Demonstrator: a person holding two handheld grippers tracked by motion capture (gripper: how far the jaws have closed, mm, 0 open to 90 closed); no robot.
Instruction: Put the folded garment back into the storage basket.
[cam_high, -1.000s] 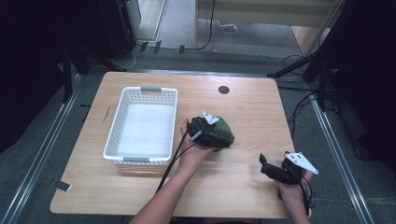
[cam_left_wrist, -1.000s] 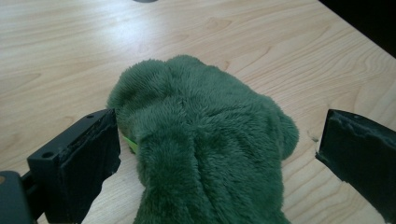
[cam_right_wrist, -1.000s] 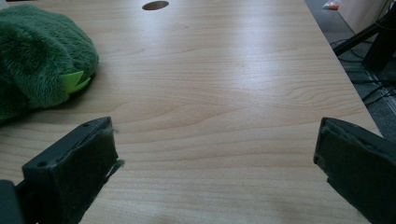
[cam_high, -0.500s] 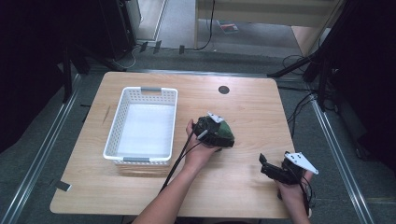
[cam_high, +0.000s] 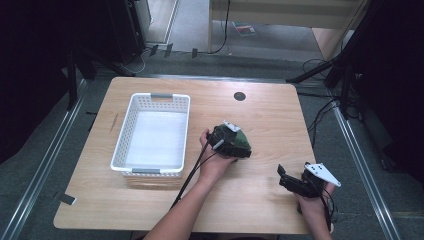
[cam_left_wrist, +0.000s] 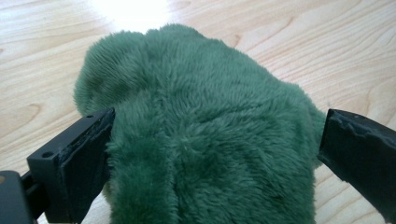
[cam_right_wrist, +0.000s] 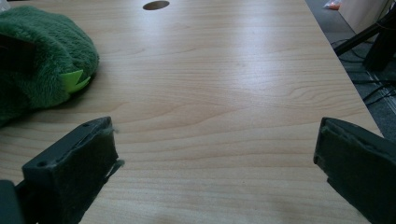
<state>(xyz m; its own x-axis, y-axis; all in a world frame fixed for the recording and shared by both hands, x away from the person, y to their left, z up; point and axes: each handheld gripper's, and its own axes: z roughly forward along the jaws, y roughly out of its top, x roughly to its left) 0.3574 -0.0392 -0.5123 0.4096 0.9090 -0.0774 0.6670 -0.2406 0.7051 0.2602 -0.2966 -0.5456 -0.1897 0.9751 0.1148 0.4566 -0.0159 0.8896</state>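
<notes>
Left gripper view: the left gripper (cam_left_wrist: 212, 154) straddles the green plush toy (cam_left_wrist: 205, 135) on the wooden surface (cam_left_wrist: 42, 56), jaws wide, one side touching fur. The right gripper (cam_right_wrist: 215, 172) hovers wide open, holding nothing, right of the white basket (cam_high: 152, 132).

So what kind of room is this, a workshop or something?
Probably a lab or recording studio: a bare wooden table between metal floor rails, dark stands and loose cables around it, and a hand-held tool at a green plush toy.
</notes>
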